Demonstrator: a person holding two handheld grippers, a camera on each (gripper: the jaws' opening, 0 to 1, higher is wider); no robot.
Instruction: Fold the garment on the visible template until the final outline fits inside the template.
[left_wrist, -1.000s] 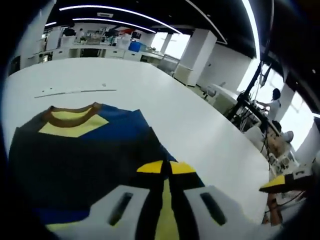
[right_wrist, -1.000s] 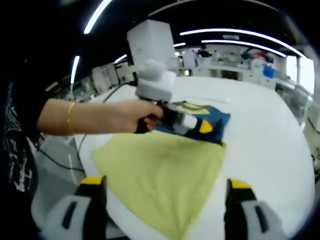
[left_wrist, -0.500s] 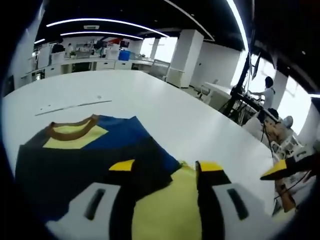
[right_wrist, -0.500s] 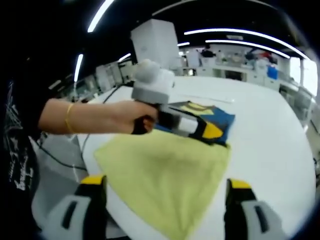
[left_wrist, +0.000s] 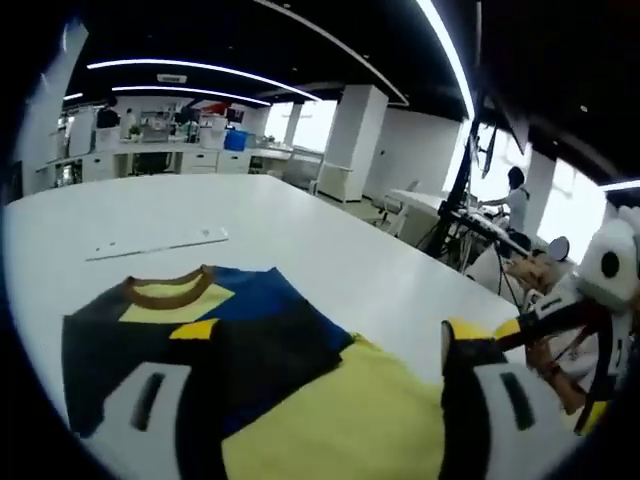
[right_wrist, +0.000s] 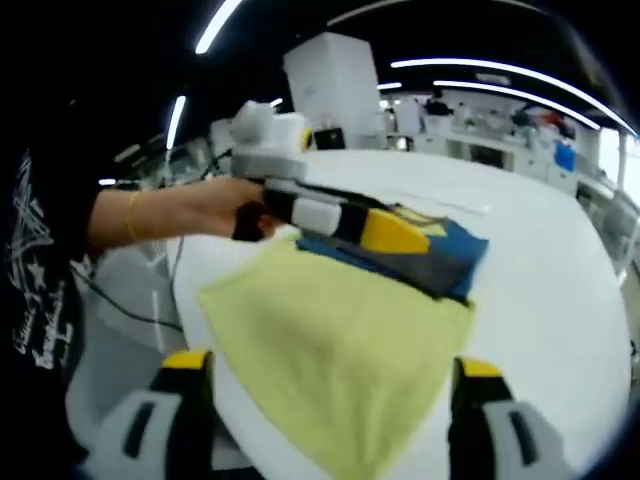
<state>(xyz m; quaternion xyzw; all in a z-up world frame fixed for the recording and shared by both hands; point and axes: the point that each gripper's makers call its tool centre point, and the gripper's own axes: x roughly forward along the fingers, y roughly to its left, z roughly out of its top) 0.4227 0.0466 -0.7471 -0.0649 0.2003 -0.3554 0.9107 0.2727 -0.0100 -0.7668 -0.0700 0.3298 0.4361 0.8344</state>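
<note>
Lying folded on the white counter (left_wrist: 330, 250), dark blue garment (left_wrist: 240, 335) with brown collar overlaps the far edge of the yellow-green template cloth (right_wrist: 345, 350). Left hand-held gripper (left_wrist: 330, 345), jaws spread wide, hovers above the garment, clamping nothing; seen in the right gripper view gripped by a hand (right_wrist: 215, 205). Right hand-held gripper (right_wrist: 325, 385) jaws likewise wide apart, empty, framing the cloth's near side.

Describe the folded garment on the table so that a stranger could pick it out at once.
Start at the big white table. On it lies a yellow-green cloth, and the garment lies partly on that cloth's far edge, folded flat. It is the dark navy and blue piece with a brown neck band and a yellow patch under it, unlike the plain cloth beside it.
</note>
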